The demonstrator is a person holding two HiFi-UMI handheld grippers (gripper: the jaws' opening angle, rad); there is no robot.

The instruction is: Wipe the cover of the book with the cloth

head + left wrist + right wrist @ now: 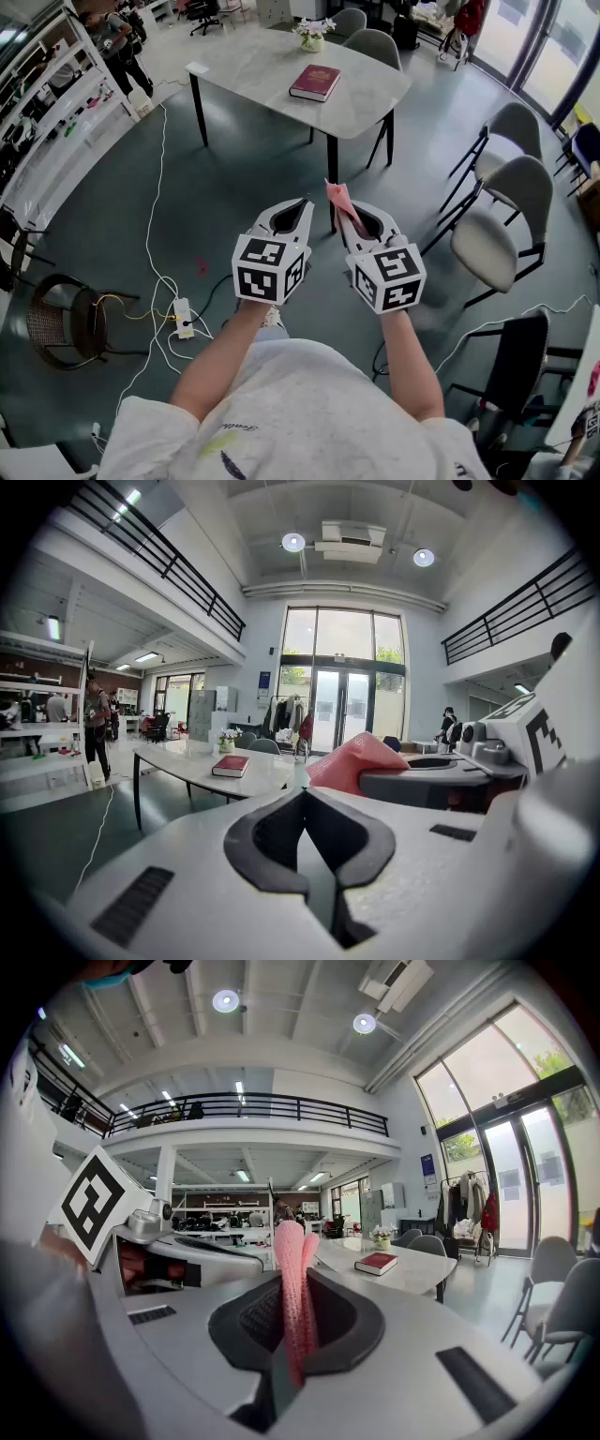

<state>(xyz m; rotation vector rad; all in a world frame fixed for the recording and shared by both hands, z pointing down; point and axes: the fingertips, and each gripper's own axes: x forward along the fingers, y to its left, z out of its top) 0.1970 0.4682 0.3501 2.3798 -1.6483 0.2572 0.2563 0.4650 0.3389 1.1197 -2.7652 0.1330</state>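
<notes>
Your right hand-held gripper (286, 1330) clamps the cloth (290, 1269); the left hand-held gripper (306, 803) is closed, empty. The book (315, 82) lies on the table (239, 66), well ahead: step close, then press the cloth flat.

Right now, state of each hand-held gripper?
Left hand-held gripper: shut, empty.
Right hand-held gripper: shut on the pink cloth.

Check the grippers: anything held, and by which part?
Right gripper pinches the pink cloth by its lower part; the rest sticks out. Left gripper shut, empty.
</notes>
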